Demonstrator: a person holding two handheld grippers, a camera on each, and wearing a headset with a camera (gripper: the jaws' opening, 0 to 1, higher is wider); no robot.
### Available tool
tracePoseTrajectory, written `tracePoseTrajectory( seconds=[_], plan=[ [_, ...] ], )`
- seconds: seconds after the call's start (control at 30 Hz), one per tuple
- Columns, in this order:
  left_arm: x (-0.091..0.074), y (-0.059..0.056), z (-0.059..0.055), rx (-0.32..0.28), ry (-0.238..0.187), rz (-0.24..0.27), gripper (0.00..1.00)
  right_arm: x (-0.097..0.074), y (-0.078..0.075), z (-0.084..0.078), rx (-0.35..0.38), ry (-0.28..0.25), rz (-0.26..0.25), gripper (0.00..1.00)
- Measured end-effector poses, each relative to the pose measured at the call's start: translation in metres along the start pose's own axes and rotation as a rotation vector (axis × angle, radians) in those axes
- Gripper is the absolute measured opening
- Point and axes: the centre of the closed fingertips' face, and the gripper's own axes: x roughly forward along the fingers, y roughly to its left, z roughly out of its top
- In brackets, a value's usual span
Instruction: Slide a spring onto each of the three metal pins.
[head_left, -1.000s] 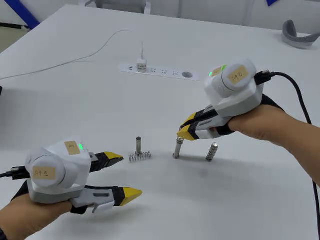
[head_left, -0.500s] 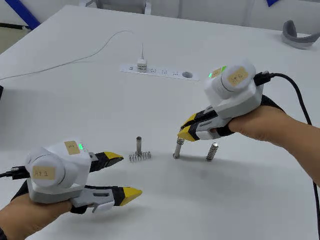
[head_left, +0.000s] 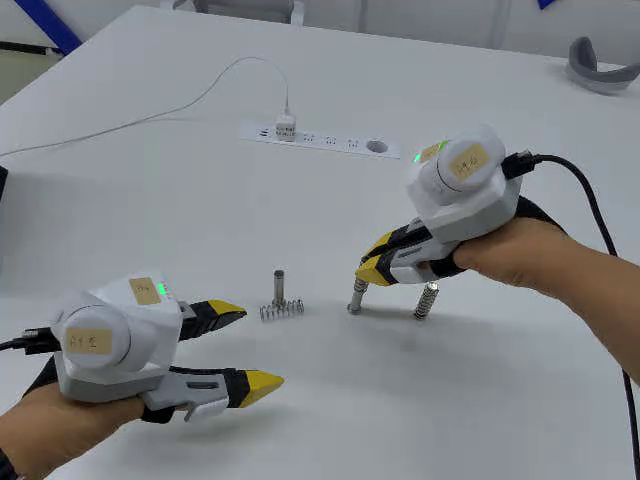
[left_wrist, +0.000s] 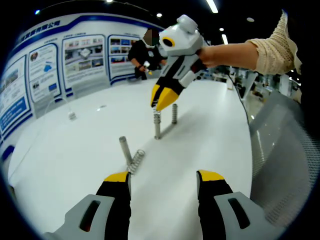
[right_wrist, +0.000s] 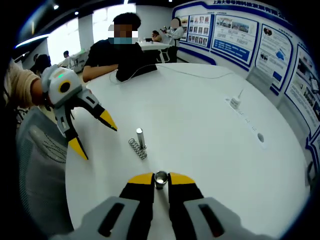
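Three pins stand in a row on the white worktop (head_left: 150, 200). My right hand-held gripper (head_left: 366, 270) is closed around the top of the middle pin (head_left: 356, 298), whose upper part shows spring coils. Right of the middle pin, the right pin (head_left: 427, 300) wears a spring. Left of it, a bare pin (head_left: 278, 288) has a loose spring (head_left: 281, 311) lying at its foot. Nearer me, my left hand-held gripper (head_left: 252, 348) hovers open.

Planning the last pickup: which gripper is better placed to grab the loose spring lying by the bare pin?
Left. The left gripper is open and empty, jaws aimed at the loose spring; the right gripper is shut on the middle pin.
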Motion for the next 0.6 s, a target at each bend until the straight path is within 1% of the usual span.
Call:
tracePoseTrajectory(
  seconds=[0.17,0.6],
  plan=[
    [0.0,0.0,0.0,0.0,0.001,0.0,0.53,0.005,-0.003,-0.002,0.003,0.001,-0.004,0.12],
    [0.001,0.0,-0.001,-0.001,0.003,-0.002,0.53,0.012,0.0,-0.01,0.017,0.012,-0.011,0.12]
  ],
)
